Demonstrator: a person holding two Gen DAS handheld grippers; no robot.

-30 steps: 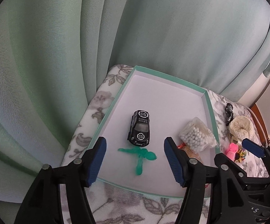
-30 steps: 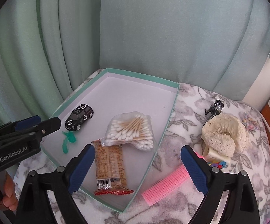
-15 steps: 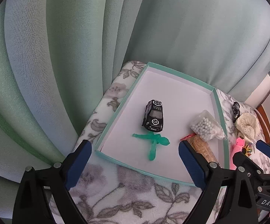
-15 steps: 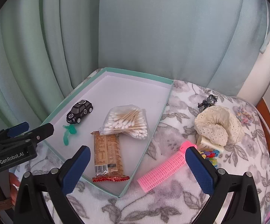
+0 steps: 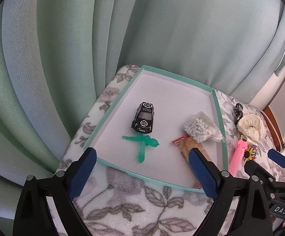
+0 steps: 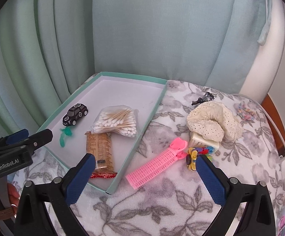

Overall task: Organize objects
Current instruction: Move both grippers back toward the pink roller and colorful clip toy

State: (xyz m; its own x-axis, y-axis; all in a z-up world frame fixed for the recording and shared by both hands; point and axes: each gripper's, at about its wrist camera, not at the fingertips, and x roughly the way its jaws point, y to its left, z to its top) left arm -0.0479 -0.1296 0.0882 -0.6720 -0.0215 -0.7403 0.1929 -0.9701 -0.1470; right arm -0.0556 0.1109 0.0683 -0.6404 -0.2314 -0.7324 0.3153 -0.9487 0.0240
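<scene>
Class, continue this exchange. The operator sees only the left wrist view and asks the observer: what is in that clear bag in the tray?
Observer: Cotton swabs with wooden sticks, lying flat.
Operator: And the snack bar my left gripper partly hides?
Observer: The snack bar lies wholly inside the tray, red end nearest the front corner.
Operator: Anything beyond the lace cloth?
Observer: A pastel bead bracelet on the floral blanket.

left hand-held gripper (image 5: 142, 175) pulled back from tray (image 5: 173, 77), jaws spread wider, right hand-held gripper (image 6: 145, 179) wider too
</scene>
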